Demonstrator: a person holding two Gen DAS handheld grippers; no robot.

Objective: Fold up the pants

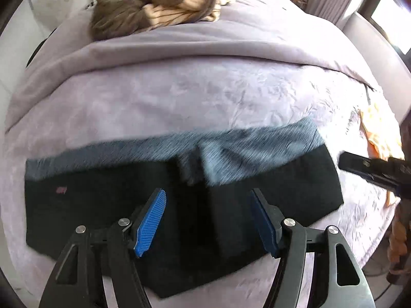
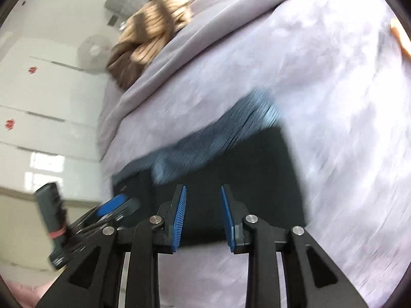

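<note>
The black pants [image 1: 108, 205] lie folded in a wide flat band across the lilac bed, their grey fleece lining [image 1: 257, 148] showing along the far edge. My left gripper [image 1: 206, 220] hovers above the middle of the pants, blue pads wide apart, holding nothing. In the right wrist view the same pants [image 2: 257, 174] lie ahead, and my right gripper [image 2: 203, 218] is open and empty over their near edge. The left gripper shows at the left [image 2: 113, 205] of that view, and the right gripper's body [image 1: 372, 169] shows in the left wrist view. Both views are motion-blurred.
A brown ribbed garment [image 1: 154, 2] lies bunched at the far end of the bed. A folded lilac blanket [image 1: 179, 43] crosses the bed behind the pants. An orange cloth [image 1: 380, 133] lies at the right edge. White cabinets [image 2: 38, 102] stand beside the bed.
</note>
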